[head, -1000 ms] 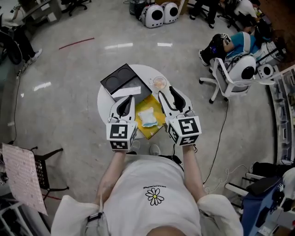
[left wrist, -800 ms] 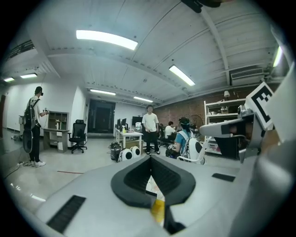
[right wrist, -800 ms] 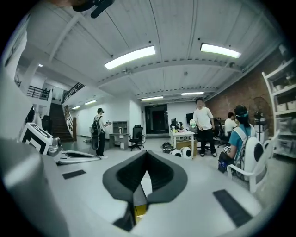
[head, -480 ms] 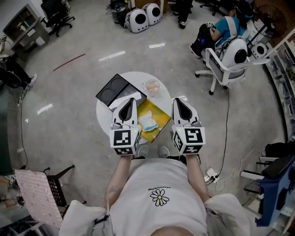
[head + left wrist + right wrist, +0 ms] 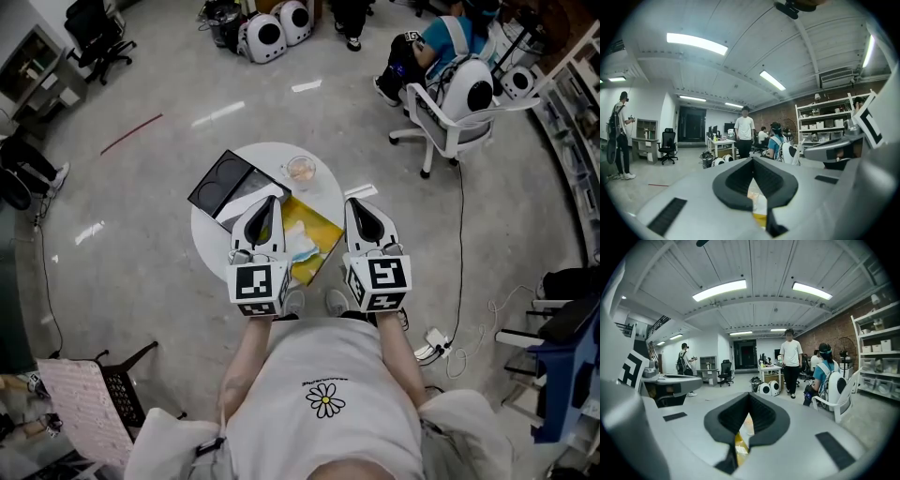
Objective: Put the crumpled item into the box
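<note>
A crumpled white and pale-blue item [image 5: 300, 242] lies on a yellow sheet [image 5: 322, 232] on the small round white table [image 5: 208, 232]. An open black box [image 5: 225, 183] with round hollows sits at the table's far left. My left gripper [image 5: 266, 201] hovers shut over the table, just left of the crumpled item. My right gripper [image 5: 357, 206] is shut too and hangs beyond the table's right edge. Both gripper views look level across the room. A sliver of yellow shows under the closed left gripper [image 5: 752, 161] and right gripper [image 5: 750, 397]. Neither holds anything.
A clear cup [image 5: 301, 171] stands at the table's far edge. A white office chair [image 5: 450, 112] is at the back right, cables [image 5: 459, 272] trail on the floor, and a black chair [image 5: 112, 384] is at the near left. A person [image 5: 791, 362] stands ahead.
The right gripper's jaws have shut and it has moved right, off the table's edge. The left gripper stays over the table. The head view has shifted.
</note>
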